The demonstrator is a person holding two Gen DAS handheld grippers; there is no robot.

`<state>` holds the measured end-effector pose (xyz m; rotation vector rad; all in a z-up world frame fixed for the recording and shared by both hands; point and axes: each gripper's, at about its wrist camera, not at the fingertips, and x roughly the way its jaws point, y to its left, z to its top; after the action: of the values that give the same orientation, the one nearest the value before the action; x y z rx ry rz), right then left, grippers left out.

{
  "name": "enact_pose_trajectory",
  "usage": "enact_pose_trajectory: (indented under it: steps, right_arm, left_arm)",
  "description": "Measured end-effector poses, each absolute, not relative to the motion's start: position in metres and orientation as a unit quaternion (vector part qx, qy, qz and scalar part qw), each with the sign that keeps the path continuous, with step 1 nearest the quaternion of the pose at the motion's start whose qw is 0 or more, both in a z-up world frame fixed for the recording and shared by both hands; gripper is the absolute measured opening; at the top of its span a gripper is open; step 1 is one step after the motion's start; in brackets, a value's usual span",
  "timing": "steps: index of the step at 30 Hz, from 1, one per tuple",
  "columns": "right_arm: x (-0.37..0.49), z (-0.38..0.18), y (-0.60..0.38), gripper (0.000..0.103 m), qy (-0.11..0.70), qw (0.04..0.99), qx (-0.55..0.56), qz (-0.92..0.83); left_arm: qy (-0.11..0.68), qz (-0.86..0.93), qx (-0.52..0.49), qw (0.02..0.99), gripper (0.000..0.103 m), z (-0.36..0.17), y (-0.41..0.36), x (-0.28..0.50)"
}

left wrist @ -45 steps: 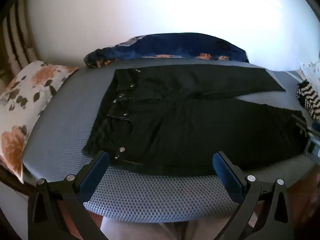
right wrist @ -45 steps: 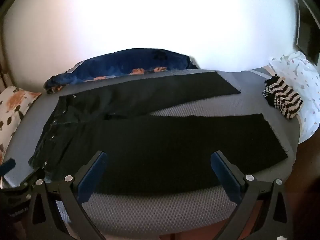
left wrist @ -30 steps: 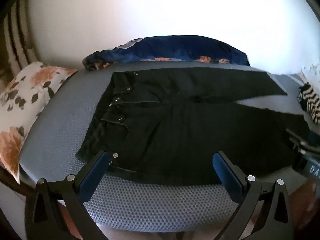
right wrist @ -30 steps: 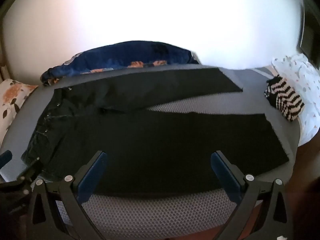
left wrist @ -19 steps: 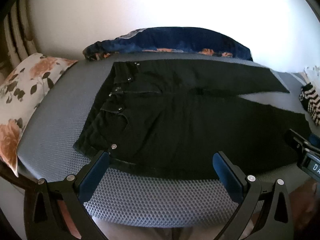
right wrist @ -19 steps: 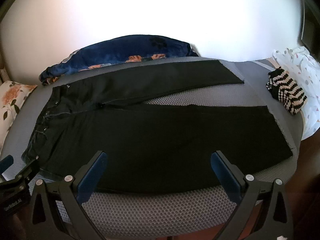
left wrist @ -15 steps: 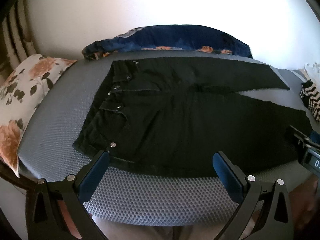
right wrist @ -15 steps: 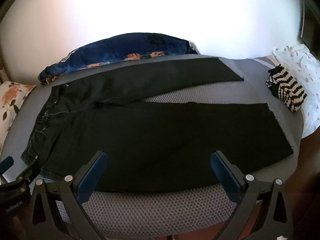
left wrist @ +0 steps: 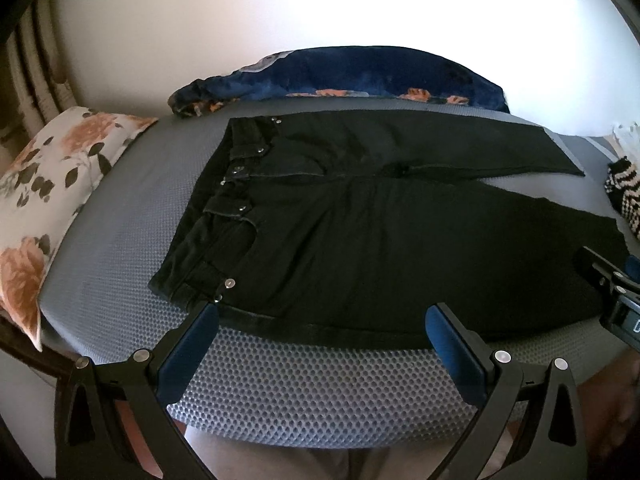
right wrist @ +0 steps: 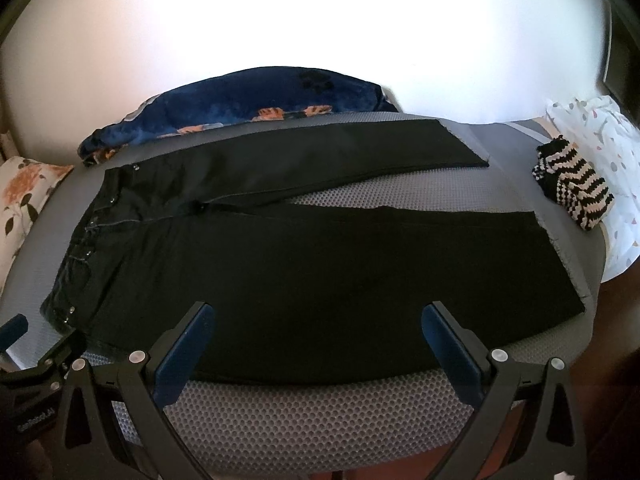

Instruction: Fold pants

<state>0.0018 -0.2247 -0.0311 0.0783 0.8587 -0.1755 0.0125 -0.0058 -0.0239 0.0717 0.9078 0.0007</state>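
Black pants (left wrist: 360,240) on grey honeycomb-patterned mattress (left wrist: 320,392); orange-floral white pillow (left wrist: 48,184); black-and-white striped knit (right wrist: 572,192).

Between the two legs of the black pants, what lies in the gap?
Only bare grey mesh surface; the black pants have their legs spread in a V, clearest in the right wrist view.

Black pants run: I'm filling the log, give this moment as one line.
stage: pre-grasp | black pants: flat, legs apart, unfolded | left tongs: open, near waistband | right tongs: open, near leg
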Motion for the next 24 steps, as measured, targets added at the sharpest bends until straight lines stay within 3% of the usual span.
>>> enact_pose_trajectory:
  steps: [24]
  right_arm:
    - [0.0021,-0.0294,-0.2226,0.103,0.411,0.906,0.038,-0.088]
  left_arm:
    - [0.437,0.005,0.027,0.899,0.103,-0.0261,-0.0011,0.0103]
